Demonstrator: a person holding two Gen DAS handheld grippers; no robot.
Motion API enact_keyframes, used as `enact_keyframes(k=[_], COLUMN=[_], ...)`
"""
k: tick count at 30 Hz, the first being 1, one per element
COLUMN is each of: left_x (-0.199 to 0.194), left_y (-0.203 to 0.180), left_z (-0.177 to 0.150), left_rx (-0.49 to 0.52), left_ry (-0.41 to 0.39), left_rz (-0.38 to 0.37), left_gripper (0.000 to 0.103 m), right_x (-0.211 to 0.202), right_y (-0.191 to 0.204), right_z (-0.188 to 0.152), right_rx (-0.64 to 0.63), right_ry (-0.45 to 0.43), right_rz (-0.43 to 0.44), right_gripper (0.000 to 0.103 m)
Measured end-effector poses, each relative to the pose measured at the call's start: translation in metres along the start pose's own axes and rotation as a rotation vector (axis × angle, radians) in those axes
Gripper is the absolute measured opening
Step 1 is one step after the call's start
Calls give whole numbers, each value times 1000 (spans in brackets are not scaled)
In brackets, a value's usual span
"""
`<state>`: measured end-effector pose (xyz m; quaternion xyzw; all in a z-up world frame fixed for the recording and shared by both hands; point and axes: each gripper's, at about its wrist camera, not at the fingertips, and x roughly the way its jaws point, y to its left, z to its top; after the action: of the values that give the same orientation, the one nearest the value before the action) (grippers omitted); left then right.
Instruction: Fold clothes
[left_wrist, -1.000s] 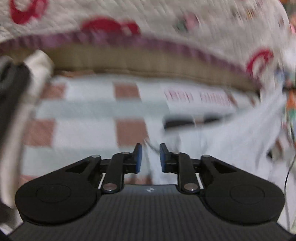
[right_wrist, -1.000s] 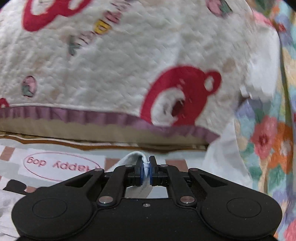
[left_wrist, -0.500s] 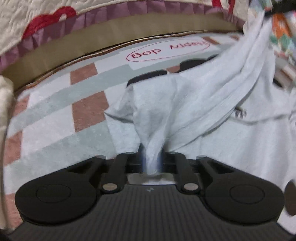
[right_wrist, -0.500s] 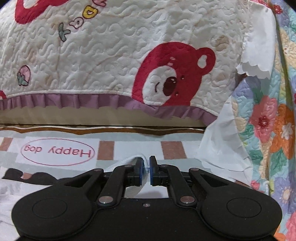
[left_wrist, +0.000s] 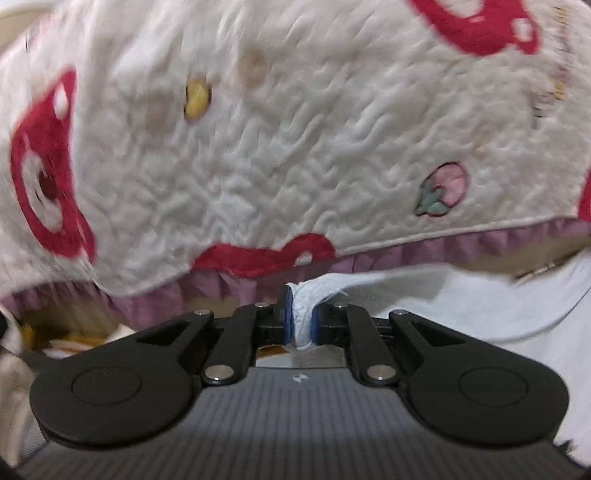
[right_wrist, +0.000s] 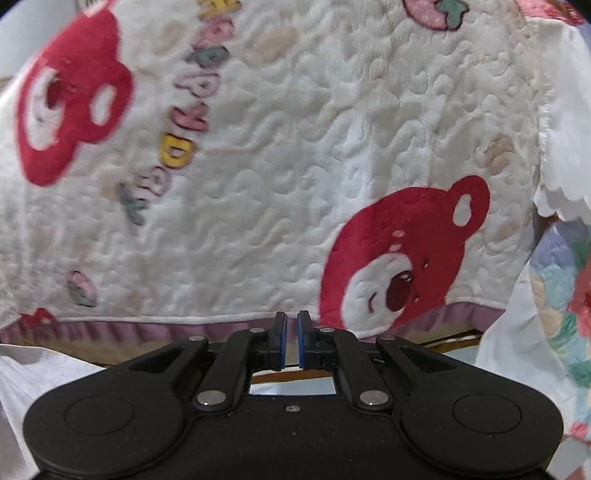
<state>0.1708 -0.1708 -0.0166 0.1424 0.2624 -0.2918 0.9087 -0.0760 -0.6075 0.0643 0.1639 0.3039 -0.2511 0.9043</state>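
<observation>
A bunched fold of the white garment (left_wrist: 461, 306) is pinched between the blue pads of my left gripper (left_wrist: 301, 314), which is shut on it. From there the cloth stretches taut to the right, in front of the quilt's purple frill. My right gripper (right_wrist: 291, 339) is shut down to a thin slit. The pinched cloth hardly shows there, and the white garment (right_wrist: 33, 373) runs off low on the left, under the gripper body. Both grippers are raised and face the quilt.
A white quilt (left_wrist: 295, 147) with red bears and a purple frill fills both views close ahead, shown also as the quilt (right_wrist: 295, 166). A floral quilt (right_wrist: 565, 295) and a white scalloped cloth (right_wrist: 569, 110) hang at the right. Yellowish fabric (left_wrist: 55, 336) lies low on the left.
My left gripper closed on the white garment and lifted it off the checked mat, swinging up toward the quilt. The right gripper stayed shut and rose too; the mat has dropped out of view.
</observation>
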Motion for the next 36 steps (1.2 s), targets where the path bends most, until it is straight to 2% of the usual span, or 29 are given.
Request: enact_keyframes(k=[4,8,12,14,16,18,20,21,22,29,32,36], left_x=[63,103,106,107,109,113,111,111,110,91,79,76], left_y=[-3,14,22,27,34,46,56,58,58,64,64,52], left_z=[-33,-81,-100,-101,-99,-94,-94,-94,-95,-113,-124,-126], left_rx=[35,-57,-81,-108,-151,-224,-294,-316,-325,-385,-412,-351], left_ry=[137,270,269,265,263,266,257,250,243,195,168,173], left_rz=[91,134,105,80,47,9,-22,-33,-37,-56,-74,-55], left_gripper=[9,9,10,10,10,10,10,10,10,13,13,13], right_x=[33,68,86,95,108,119,132,139,144,165,178,191], right_y=[-2,-2,17,29,37,45,57,62,63,57,56,48], right_z=[-29,-83,-116,-122,-127,-133,-143,-149,-153,-151,-144,-130], right_rx=[-62,-95,-232,-267,-238,-214,-241,-261,-270,-142,-82,40], right_ry=[83,237,332,361,383,386,388,388,386,260,210,153], right_rz=[12,81,157,208,257,288,274,236,198,202,177,142], right_gripper=[15,16,31,33,35,36,36,36,36,35,34,32])
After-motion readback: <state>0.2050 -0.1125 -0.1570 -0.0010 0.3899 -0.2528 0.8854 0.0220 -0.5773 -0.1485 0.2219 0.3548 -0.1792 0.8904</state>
